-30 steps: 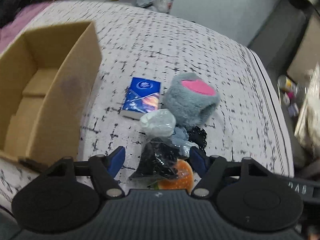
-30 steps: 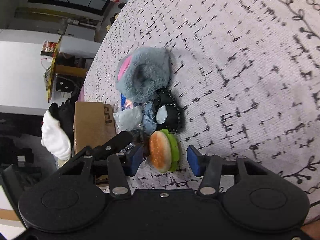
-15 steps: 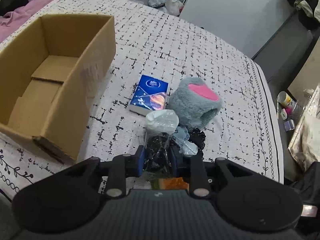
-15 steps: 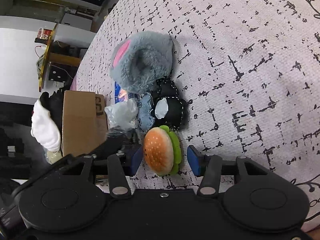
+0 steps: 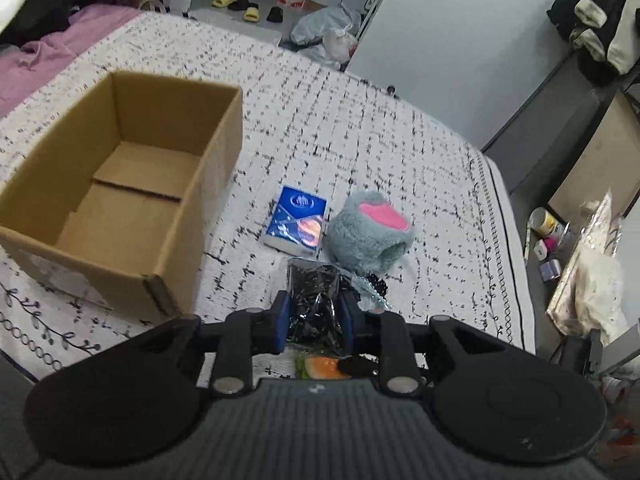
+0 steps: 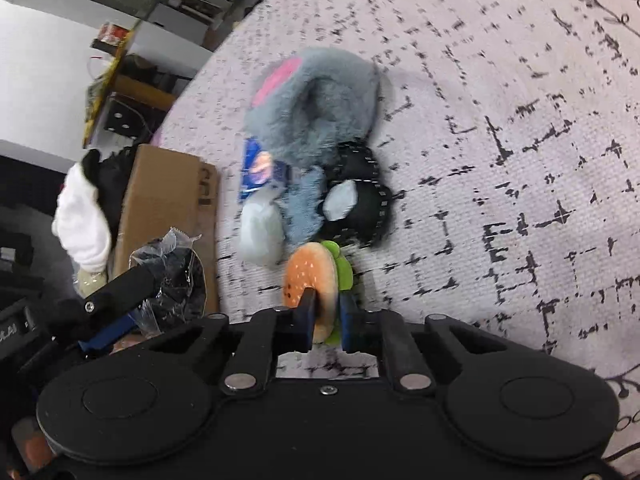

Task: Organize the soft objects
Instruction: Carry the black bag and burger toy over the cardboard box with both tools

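My left gripper [image 5: 313,322] is shut on a clear plastic bag of black stuff [image 5: 313,300], lifted off the bed; the same bag [image 6: 172,276] shows at the left of the right wrist view. My right gripper [image 6: 325,322] is shut on a plush burger [image 6: 316,280] that lies on the patterned bedspread. Beyond it sit a black pouch with white stitching [image 6: 358,204], a pale blue cloth [image 6: 302,208], a whitish bag [image 6: 260,232], a blue tissue pack [image 5: 298,222] and a grey plush with a pink patch [image 5: 370,234]. An open cardboard box [image 5: 120,196] stands left.
The bed's right edge [image 5: 516,264] drops to a floor with bottles and bags [image 5: 576,264]. A pink blanket [image 5: 44,52] lies at the far left. Slippers and plastic bags [image 5: 324,36] lie on the floor beyond the bed.
My left gripper closed on the black bag and lifted it up and back from the pile. My right gripper closed on the plush burger.
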{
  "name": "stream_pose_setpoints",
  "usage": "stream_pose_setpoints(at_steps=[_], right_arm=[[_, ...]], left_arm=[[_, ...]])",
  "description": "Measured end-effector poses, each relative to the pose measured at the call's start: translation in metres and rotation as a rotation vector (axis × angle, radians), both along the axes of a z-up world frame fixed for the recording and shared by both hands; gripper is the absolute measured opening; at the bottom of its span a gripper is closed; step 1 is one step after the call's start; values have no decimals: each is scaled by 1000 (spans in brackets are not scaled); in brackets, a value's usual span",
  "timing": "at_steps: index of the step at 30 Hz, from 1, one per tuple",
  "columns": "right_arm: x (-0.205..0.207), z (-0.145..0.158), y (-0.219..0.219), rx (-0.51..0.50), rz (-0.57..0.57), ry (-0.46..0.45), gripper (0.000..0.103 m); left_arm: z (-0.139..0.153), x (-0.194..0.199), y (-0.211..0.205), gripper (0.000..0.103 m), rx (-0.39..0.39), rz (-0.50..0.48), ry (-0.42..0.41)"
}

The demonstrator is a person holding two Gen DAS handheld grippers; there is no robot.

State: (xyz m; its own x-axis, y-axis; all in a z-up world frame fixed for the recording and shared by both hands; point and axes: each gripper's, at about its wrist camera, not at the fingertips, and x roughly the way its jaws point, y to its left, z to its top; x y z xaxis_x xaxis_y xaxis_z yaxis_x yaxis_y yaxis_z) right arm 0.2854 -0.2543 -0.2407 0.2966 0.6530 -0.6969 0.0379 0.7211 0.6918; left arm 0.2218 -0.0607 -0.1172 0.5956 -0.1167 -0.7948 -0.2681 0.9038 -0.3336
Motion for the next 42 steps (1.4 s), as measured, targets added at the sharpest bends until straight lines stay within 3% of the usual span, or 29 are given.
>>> stream_pose_setpoints(at_steps=[8,16,25,42], right_arm=[[-17,35,1,-33,13,-83,11],[-26,60,-2,-70,-58,-115,11],[-31,87,6,-81,-107,-162,11],[-22,116,53,-114,-74,-207,11]], left_arm=[[25,-19,15,25,-5,8,-51],[40,-28,29,25,-21,-5,-76],[51,-31,52,25,-30,7,-95],[51,-19,124,25,-20,80,-102]])
